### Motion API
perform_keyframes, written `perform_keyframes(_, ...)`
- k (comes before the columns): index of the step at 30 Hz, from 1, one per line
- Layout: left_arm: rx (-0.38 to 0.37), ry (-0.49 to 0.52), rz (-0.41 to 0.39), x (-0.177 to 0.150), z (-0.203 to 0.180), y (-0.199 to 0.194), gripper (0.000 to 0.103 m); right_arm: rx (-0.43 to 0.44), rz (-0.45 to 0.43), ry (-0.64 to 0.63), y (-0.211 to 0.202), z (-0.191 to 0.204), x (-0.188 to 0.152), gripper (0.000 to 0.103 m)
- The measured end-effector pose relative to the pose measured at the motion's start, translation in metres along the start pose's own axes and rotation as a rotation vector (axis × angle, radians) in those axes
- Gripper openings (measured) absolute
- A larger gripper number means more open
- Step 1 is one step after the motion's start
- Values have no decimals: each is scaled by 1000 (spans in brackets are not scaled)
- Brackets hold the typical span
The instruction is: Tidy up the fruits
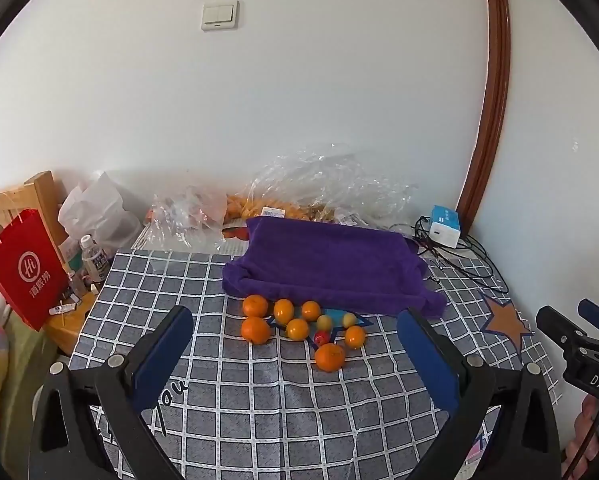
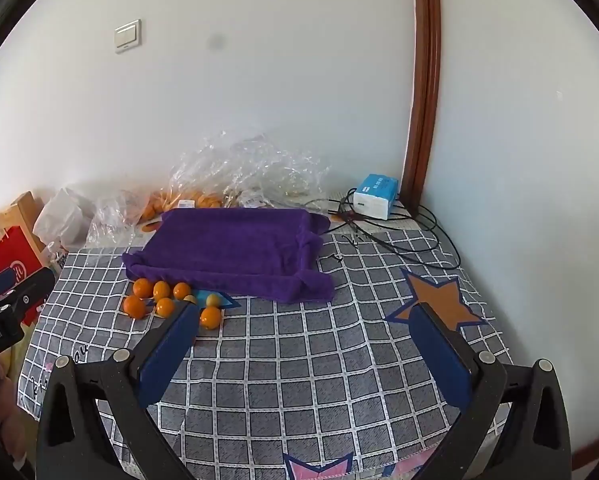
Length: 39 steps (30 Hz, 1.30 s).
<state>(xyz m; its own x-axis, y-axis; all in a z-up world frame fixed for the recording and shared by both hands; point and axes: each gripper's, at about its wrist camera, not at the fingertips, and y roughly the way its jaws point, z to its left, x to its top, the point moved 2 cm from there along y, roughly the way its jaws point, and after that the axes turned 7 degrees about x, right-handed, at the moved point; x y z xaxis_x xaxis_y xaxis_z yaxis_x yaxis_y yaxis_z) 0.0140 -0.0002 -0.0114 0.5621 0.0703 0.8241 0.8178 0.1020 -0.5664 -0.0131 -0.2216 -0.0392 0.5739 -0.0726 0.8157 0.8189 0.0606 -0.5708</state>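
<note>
The left gripper (image 1: 295, 344) is wide open and empty, and the right gripper (image 2: 305, 330) also. The oranges (image 1: 295, 330) lie ahead between the left fingers, just before the purple towel (image 1: 331, 264). Lower slowly, take the nearest one.

Soft daylight fills both my views, bright and even on the white wall (image 1: 299, 100). The fruits (image 1: 303, 328) give only small, weak shadows. The fisheye bends the brown door frame (image 1: 495, 92), with black corners. A grey smudge (image 2: 216, 42) marks my right lens.
</note>
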Motion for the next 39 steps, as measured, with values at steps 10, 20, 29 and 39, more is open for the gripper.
perform_keyframes(10,4,-3,-1,-2,3,0,103,13,-4,-2,-2,2,1,103)
perform_keyframes(20,6,-5,-5,-3,8,-2,103,20,-8,-6,-4,4,1,103)
perform_keyframes(29,10,-7,-7,-2,11,-4,103,22,-18,-11,-7,7,1,103)
perform_keyframes(39,13,-8,-5,-1,16,-5,103,22,-18,-23,-9,13,1,103)
